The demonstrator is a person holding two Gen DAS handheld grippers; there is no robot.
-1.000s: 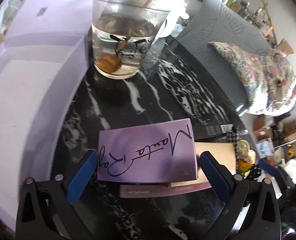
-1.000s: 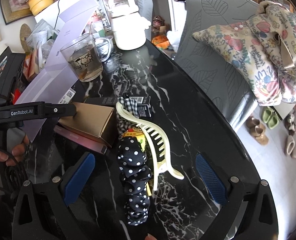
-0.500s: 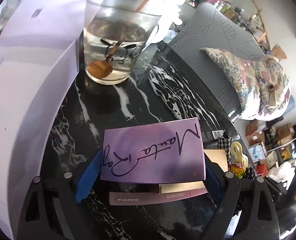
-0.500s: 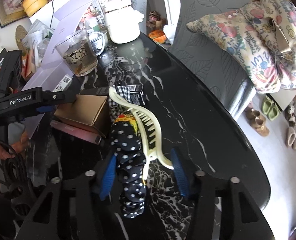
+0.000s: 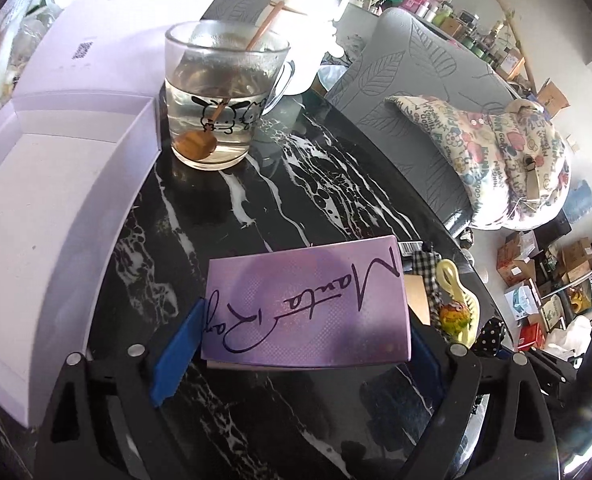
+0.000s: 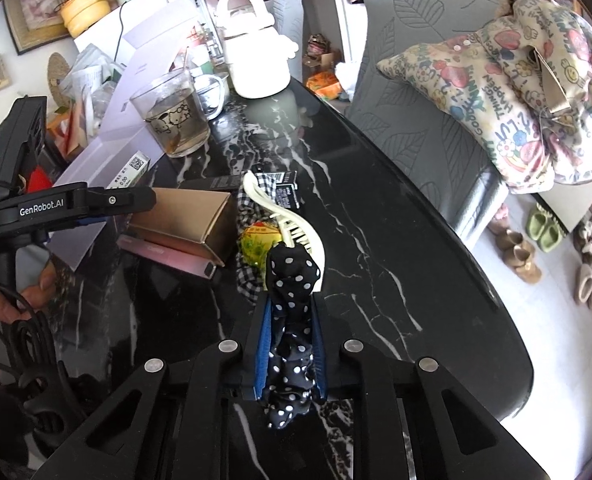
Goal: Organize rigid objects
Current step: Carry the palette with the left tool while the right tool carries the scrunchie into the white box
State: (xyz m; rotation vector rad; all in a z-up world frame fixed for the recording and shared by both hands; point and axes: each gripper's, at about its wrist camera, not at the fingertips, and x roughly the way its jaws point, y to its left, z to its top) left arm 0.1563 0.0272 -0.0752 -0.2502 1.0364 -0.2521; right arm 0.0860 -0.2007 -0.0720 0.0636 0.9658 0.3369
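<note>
Where scrunchie [image 6: 291,312] lies: hair claw [image 6: 296,224] alongside

Hidden and cut-off parts
The purple card [image 5: 306,304] covers the box under it; the white tray [image 5: 35,220] runs past the left edge.

The tabletop [image 6: 376,200] is glossy black veined marble, the mug [image 5: 223,96] clear glass, the scrunchie [image 6: 291,300] soft dotted cloth, the purple box [image 5: 308,304] matt textured card, the hair claw [image 6: 296,224] smooth cream plastic.
</note>
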